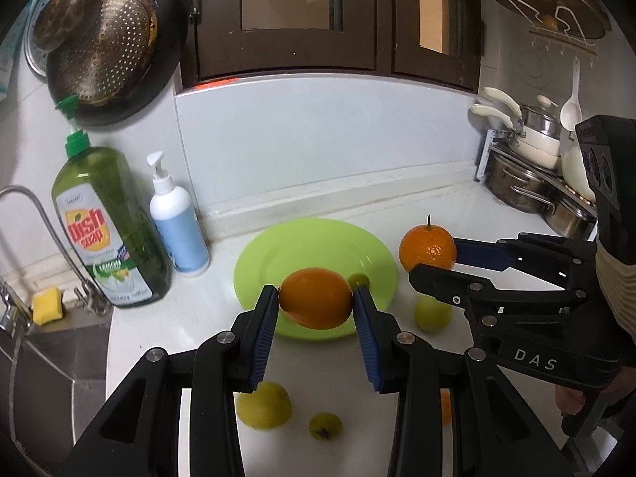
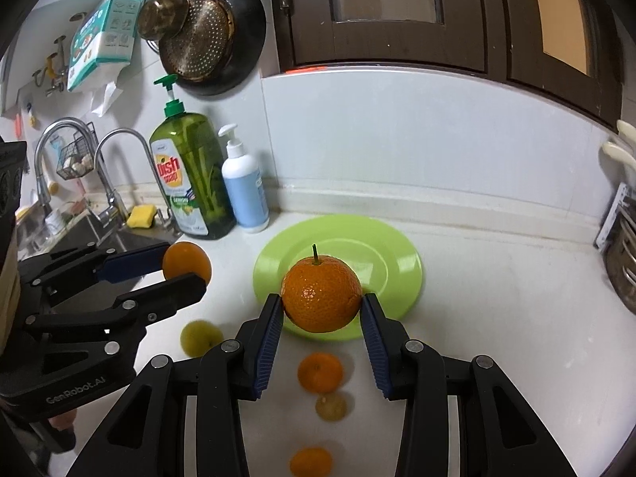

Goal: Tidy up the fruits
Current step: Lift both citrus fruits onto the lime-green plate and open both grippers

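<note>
Above the tabletop [image 1: 167, 342], a smooth orange [image 1: 316, 298] is clamped in the left hand-held gripper [image 1: 315, 298], and a stemmed orange [image 2: 321, 298] is clamped in the right hand-held gripper [image 2: 322, 303]. Beyond both, a green plate [image 2: 401, 274] is seen; loose fruits are scattered nearer.

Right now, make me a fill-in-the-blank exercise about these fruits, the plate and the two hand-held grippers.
1. The left hand-held gripper is shut on a stemless ____.
2. The orange with a stem sits between the pads of the ____ hand-held gripper.
3. The colour of the plate is ____.
4. The dish soap bottle stands beside a white and blue ____ bottle.

Missing words: orange; right; green; pump
</note>
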A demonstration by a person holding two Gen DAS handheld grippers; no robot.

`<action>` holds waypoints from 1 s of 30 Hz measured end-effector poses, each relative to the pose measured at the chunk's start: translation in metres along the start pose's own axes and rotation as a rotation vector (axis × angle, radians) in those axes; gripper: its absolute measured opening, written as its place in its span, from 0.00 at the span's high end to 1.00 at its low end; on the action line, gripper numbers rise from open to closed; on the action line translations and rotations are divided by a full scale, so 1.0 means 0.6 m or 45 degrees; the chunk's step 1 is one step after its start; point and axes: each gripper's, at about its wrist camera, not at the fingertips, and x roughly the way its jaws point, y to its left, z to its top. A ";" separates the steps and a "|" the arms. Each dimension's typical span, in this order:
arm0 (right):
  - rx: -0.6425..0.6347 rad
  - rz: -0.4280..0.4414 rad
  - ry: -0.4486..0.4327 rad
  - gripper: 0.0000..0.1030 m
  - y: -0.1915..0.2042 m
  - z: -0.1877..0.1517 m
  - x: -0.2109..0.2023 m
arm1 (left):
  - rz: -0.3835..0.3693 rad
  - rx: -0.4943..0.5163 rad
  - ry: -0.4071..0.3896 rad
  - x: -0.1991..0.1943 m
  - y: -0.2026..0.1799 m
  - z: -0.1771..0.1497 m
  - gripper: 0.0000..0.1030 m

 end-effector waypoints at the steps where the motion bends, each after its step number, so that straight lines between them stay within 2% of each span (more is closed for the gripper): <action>1: -0.003 -0.006 0.001 0.60 -0.002 0.008 0.007 | -0.003 0.001 0.001 0.007 0.004 0.006 0.63; 9: -0.008 -0.020 0.035 0.60 -0.022 0.047 0.063 | 0.000 0.003 0.043 0.068 0.035 0.034 0.63; 14: 0.012 -0.036 0.124 0.60 -0.047 0.062 0.123 | -0.035 0.001 0.103 0.125 0.049 0.048 0.63; 21: 0.055 -0.057 0.274 0.60 -0.077 0.064 0.200 | -0.079 -0.031 0.259 0.213 0.068 0.058 0.63; 22: 0.075 -0.049 0.250 0.60 -0.082 0.063 0.213 | -0.085 -0.031 0.287 0.226 0.070 0.058 0.63; 24: 0.088 -0.046 0.292 0.60 -0.088 0.062 0.230 | -0.093 -0.038 0.331 0.247 0.073 0.058 0.63; 30: 0.104 -0.061 0.386 0.60 -0.098 0.056 0.272 | -0.076 -0.011 0.431 0.296 0.074 0.049 0.63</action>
